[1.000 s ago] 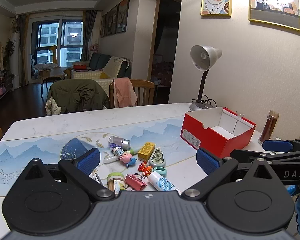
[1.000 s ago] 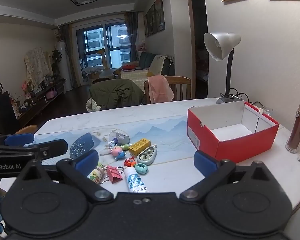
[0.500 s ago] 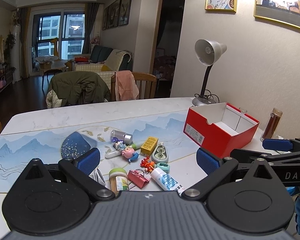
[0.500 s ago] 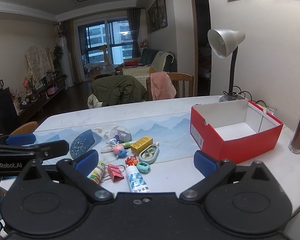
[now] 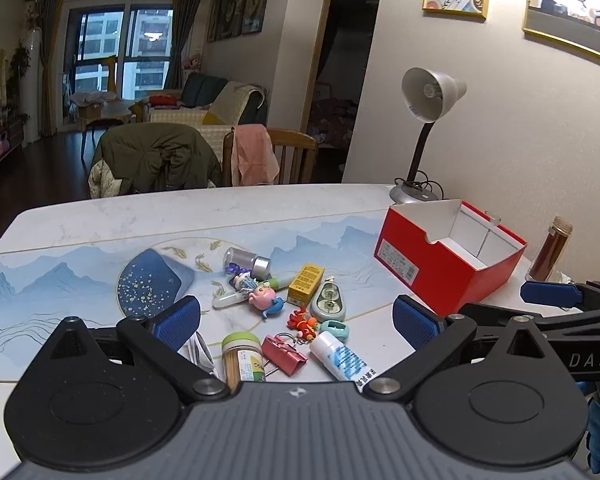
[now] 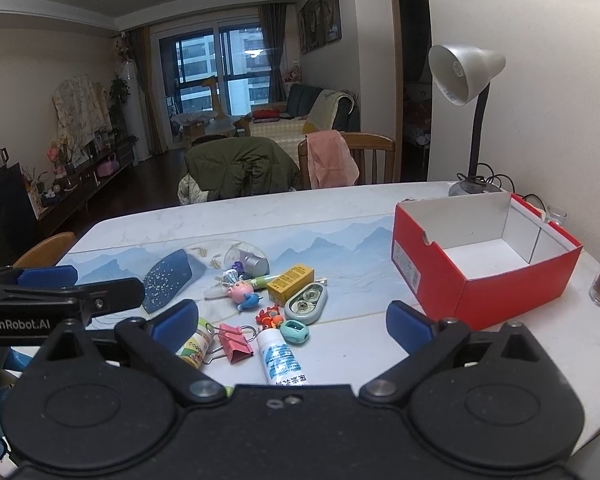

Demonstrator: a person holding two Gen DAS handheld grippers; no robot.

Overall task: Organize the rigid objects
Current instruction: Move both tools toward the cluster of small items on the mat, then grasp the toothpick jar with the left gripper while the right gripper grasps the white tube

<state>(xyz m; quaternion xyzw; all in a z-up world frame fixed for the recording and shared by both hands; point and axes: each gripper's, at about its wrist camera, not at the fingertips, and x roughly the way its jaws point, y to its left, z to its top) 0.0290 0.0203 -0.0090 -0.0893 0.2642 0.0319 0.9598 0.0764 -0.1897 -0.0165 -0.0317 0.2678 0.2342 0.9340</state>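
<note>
A heap of small items lies mid-table: a white tube [image 5: 342,360] [image 6: 281,358], a pink binder clip [image 5: 283,353] [image 6: 235,343], a toothpick jar [image 5: 243,360], a yellow box [image 5: 305,284] [image 6: 291,279], a grey-green oval case [image 5: 331,301] [image 6: 306,303], a pig figure [image 5: 262,297] and a small glass bottle [image 5: 246,261]. An empty red box [image 5: 444,264] [image 6: 480,260] stands to the right. My left gripper [image 5: 296,320] hangs open just before the heap. My right gripper [image 6: 292,322] is open too, empty, at the same near edge.
A desk lamp [image 5: 424,128] stands behind the red box by the wall. A brown bottle [image 5: 550,250] sits at the far right edge. Two chairs [image 5: 268,156] draped with clothes line the table's far side. A blue patterned mat [image 5: 80,272] covers the tabletop.
Both grippers have eased forward and tilted a little, so the heap sits slightly closer and lower between the fingers. Nothing on the table has moved.
</note>
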